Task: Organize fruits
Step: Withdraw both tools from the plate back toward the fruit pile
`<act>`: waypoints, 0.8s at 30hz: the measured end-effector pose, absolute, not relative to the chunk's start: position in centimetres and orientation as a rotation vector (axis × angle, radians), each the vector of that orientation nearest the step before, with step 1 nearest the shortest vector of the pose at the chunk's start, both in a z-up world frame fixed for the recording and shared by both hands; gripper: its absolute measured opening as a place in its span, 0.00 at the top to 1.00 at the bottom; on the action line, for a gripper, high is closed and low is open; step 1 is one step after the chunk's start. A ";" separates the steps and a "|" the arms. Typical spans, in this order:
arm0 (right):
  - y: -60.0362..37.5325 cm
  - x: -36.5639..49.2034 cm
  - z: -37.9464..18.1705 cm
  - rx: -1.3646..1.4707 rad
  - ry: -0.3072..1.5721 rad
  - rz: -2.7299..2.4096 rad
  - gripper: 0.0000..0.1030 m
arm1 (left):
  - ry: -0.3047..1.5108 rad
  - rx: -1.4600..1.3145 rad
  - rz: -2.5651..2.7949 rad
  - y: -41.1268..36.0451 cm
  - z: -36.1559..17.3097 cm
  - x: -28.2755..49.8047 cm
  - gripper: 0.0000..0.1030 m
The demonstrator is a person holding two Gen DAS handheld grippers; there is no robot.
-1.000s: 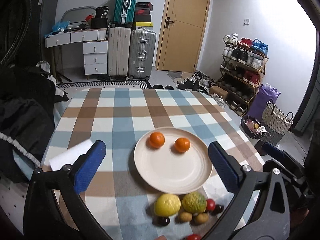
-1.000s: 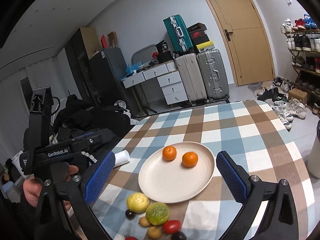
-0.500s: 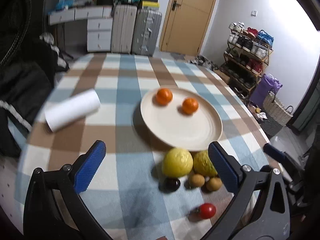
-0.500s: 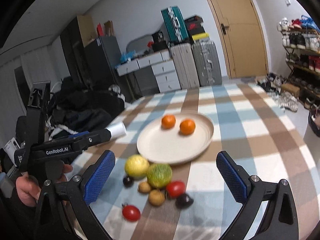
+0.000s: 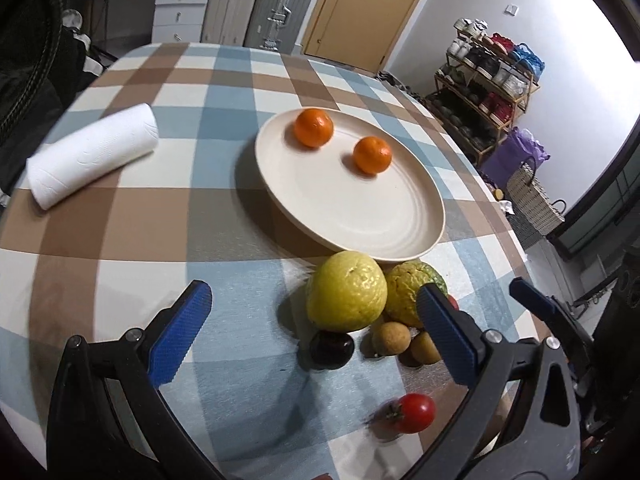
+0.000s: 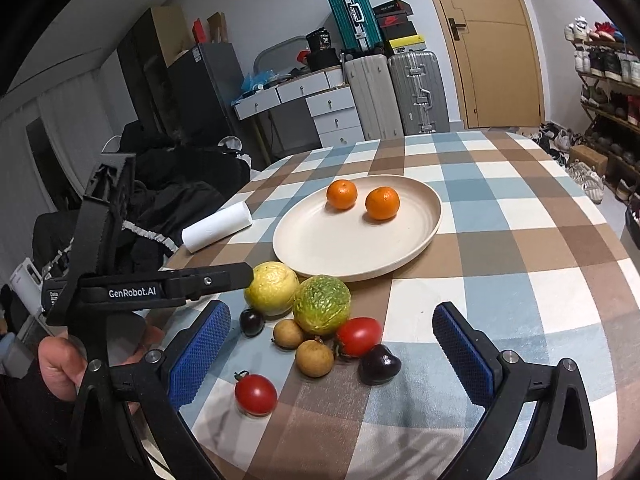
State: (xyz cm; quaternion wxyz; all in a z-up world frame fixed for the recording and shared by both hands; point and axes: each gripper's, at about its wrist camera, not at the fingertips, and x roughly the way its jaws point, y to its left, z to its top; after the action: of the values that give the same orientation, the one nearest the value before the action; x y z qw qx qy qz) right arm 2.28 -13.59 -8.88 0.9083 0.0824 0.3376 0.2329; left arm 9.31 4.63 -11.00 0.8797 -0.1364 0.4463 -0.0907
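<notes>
The round table (image 6: 500, 240), covered in brown, blue and white checked cloth, carries a cream round plate (image 6: 400, 264), a white paper-towel roll (image 6: 216, 229) (lying on its side) and loose mixed fruit (image 6: 320, 304) beside the plate.

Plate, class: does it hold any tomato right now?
No. The plate holds only two oranges; both tomatoes lie on the tablecloth.
</notes>
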 end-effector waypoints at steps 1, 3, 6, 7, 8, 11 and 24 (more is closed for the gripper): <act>-13.6 2.4 -9.0 0.172 0.699 0.480 0.00 | 0.937 -0.291 -0.196 4.6 -11.2 9.6 0.01; -13.7 2.5 -9.2 0.171 0.702 0.480 0.00 | 0.946 -0.305 -0.208 4.6 -11.4 10.0 0.01; -13.8 2.9 -9.4 0.174 0.703 0.482 0.00 | 0.962 -0.328 -0.227 4.6 -11.9 10.7 0.01; -13.8 2.9 -9.4 0.175 0.703 0.482 0.00 | 0.963 -0.341 -0.238 4.6 -12.0 10.8 0.01; -13.9 3.0 -9.4 0.179 0.704 0.481 0.00 | 0.964 -0.356 -0.253 4.7 -12.1 10.9 0.01; -14.0 3.2 -9.6 0.188 0.709 0.480 0.00 | 0.967 -0.387 -0.283 4.9 -12.3 11.4 0.01; -13.8 4.0 -9.9 0.202 0.721 0.490 0.00 | 0.991 -0.417 -0.342 5.1 -13.3 12.4 0.18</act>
State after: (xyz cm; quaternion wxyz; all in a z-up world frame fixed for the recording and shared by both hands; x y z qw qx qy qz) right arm 4.02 -13.84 -9.94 0.9015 0.0977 0.3488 0.2368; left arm 12.40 5.09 -13.35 0.8450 -0.1974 0.4697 -0.1622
